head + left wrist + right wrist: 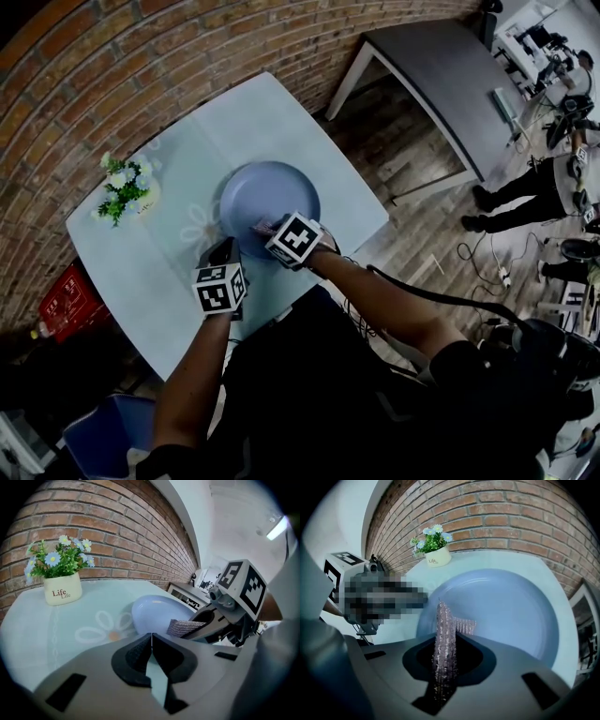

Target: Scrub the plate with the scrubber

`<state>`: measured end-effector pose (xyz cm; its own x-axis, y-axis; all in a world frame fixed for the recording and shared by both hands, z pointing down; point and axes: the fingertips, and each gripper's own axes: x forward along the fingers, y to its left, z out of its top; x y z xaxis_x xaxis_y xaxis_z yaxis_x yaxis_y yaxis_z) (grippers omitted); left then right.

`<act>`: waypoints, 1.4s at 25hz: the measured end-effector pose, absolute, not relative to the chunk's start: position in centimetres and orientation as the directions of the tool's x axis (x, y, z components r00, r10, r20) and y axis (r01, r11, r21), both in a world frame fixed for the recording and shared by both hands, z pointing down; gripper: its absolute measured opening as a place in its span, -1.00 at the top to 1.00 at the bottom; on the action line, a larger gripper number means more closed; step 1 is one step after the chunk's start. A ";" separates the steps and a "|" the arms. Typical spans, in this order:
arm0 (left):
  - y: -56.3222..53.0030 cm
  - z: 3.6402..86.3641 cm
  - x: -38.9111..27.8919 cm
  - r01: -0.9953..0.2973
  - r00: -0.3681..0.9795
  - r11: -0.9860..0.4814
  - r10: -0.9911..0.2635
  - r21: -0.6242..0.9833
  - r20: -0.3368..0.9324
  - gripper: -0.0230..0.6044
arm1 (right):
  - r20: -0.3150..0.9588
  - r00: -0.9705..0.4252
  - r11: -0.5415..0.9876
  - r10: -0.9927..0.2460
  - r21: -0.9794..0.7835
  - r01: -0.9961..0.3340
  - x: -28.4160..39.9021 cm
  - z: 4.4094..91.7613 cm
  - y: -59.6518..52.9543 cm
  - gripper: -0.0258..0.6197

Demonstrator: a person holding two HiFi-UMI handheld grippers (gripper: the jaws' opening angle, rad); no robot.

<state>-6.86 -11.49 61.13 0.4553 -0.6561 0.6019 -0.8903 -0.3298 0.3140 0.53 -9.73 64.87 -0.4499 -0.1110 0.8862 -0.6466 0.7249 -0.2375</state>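
Note:
A round pale-blue plate point(272, 195) point(157, 613) point(506, 606) lies flat on the light table point(169, 272). My right gripper point(272, 228) point(444, 634) is shut on a silvery-pink scrubber point(443, 644) point(185, 627) point(261, 225), held on edge over the plate's near rim. Whether the scrubber touches the plate I cannot tell. My left gripper point(223, 258) point(151, 646) hovers just left of the plate's near edge, its jaws shut with nothing between them.
A white pot of blue and white flowers point(127, 187) point(61, 585) point(436, 550) stands at the table's far left by the brick wall point(112, 84). A grey table point(441, 75) stands to the right. A person's legs point(511, 202) and cables lie on the wooden floor.

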 end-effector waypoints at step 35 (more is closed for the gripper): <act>-11.2 45.1 -11.3 -0.934 0.303 -0.231 -0.916 0.274 0.261 0.89 | 0.464 -0.855 0.870 -0.232 -0.295 -0.396 1.4 46.6 -14.3 0.72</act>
<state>-11.33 -11.16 45.06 0.3034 -0.9165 0.2608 -0.9336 -0.2313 0.2735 1.43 -14.30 46.62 -0.8549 -0.2317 0.4641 -0.3959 0.8696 -0.2950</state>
